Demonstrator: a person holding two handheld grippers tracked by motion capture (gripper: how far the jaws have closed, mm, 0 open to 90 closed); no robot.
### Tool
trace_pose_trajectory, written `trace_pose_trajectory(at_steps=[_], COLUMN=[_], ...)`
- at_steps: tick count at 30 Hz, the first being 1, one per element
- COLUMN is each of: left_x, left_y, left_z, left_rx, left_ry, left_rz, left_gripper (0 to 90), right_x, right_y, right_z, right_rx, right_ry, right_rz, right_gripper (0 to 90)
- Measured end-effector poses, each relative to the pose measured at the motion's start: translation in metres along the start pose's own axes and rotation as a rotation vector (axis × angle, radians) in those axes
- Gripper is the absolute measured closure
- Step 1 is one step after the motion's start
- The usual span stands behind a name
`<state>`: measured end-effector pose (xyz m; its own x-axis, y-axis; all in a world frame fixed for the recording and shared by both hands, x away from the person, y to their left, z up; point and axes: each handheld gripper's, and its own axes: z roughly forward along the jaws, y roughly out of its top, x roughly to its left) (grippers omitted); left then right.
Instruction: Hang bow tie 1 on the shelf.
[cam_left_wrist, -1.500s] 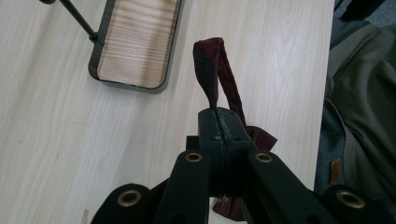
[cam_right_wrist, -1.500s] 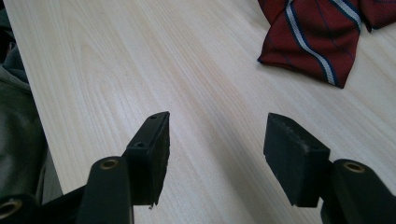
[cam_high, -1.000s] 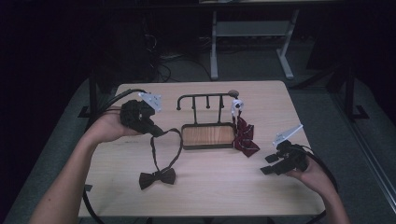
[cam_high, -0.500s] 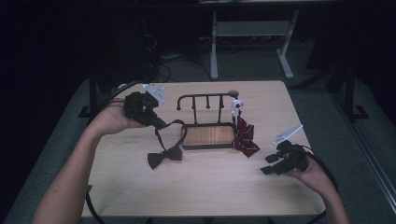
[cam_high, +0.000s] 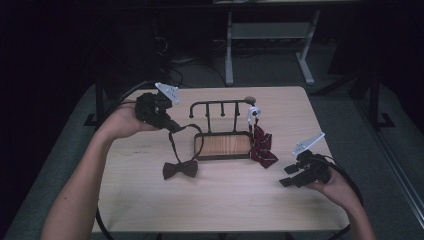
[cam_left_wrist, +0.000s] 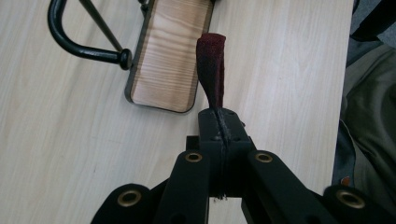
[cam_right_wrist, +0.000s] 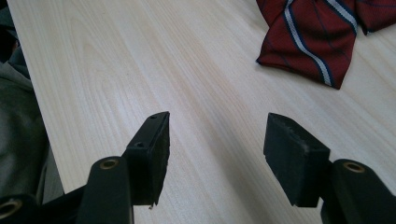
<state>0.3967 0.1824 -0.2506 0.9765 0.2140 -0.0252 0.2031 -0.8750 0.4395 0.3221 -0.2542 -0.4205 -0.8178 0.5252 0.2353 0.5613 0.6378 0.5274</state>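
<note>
Occlusions / cut-offs

Bow tie strap (cam_left_wrist: 212, 70) end vanishes between clamped jaws; striped tie (cam_right_wrist: 322, 37) cut by frame edge; rack (cam_left_wrist: 84, 32) top cropped.

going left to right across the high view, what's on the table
left gripper shut on the strap of the dark bow tie → rack with the wooden base → red striped bow tie → right gripper, jaws open
</note>
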Motion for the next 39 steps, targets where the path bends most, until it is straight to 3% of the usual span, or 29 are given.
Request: trace_pose_trajectory(at_steps=[21, 29, 39], left_x=[0.036, 0.052, 0.061], left_y=[0.011, 0.010, 0.012], left_z=[-0.006, 0.000, 0.007], left_rx=[0.012, 0.047, 0.075], left_ry=[0.013, 0.031, 0.064], left_rz=[-0.052, -0.103, -0.138], left_gripper=[89.9, 89.8, 89.7], right_x=[0.000, 0.000, 0.000], right_y=[-0.004, -0.003, -0.002], right_z=[-0.003, -0.004, -0.004], right_rx=[-0.012, -0.015, -0.015], right_ry=[0.000, 0.000, -0.001], right_rz=[0.005, 0.008, 0.000], right_gripper=[40.8, 40.8, 40.9])
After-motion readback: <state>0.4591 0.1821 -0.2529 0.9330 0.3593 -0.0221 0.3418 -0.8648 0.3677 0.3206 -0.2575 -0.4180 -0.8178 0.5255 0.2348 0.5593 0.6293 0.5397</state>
